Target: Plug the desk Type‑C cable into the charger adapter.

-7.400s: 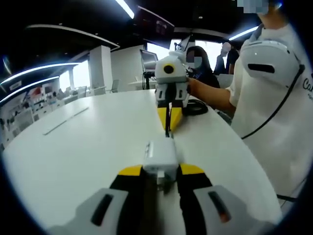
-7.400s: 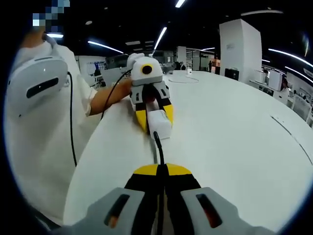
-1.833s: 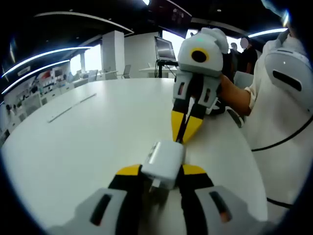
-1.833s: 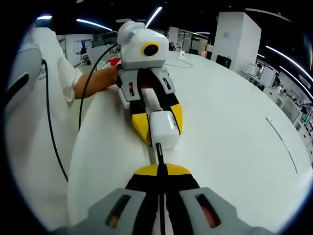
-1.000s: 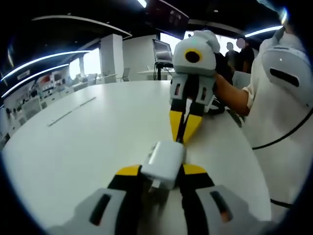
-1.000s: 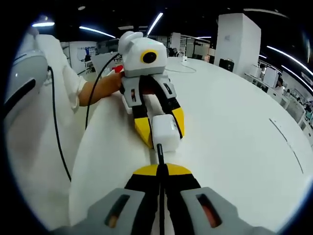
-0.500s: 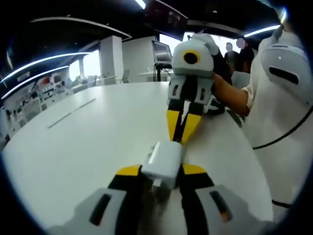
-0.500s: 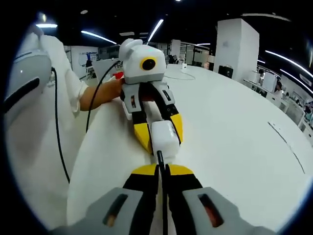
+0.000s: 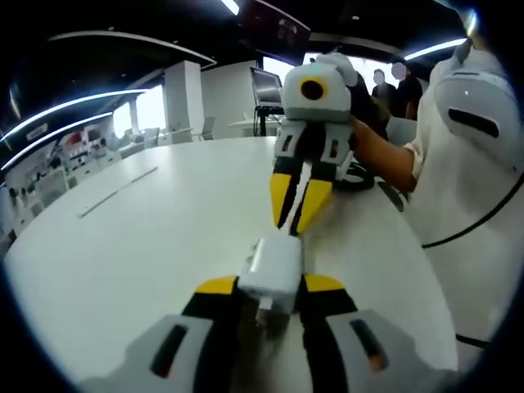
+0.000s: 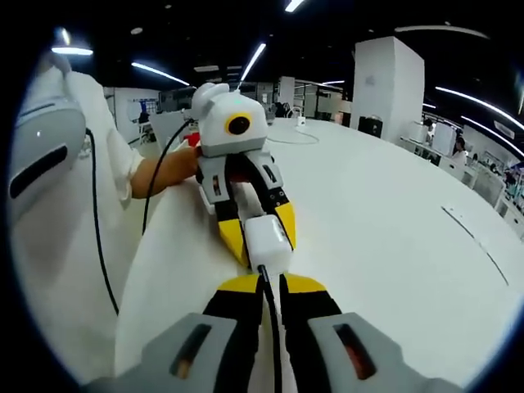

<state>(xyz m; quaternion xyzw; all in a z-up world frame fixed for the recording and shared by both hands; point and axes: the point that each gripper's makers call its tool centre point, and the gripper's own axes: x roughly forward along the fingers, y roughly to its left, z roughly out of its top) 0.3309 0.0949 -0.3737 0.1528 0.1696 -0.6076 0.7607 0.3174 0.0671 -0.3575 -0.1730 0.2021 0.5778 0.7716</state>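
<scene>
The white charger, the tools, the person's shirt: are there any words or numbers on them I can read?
Charger: no words or numbers to read on it.
Left tool, right tool: no words to read.
Shirt: no words or numbers to read on it.

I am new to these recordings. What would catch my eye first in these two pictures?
The white charger adapter sits clamped in the left gripper over the white table. Facing it, the right gripper holds the black Type-C cable, whose plug meets the adapter's end. Beside the table is a person's white sleeve.
</scene>
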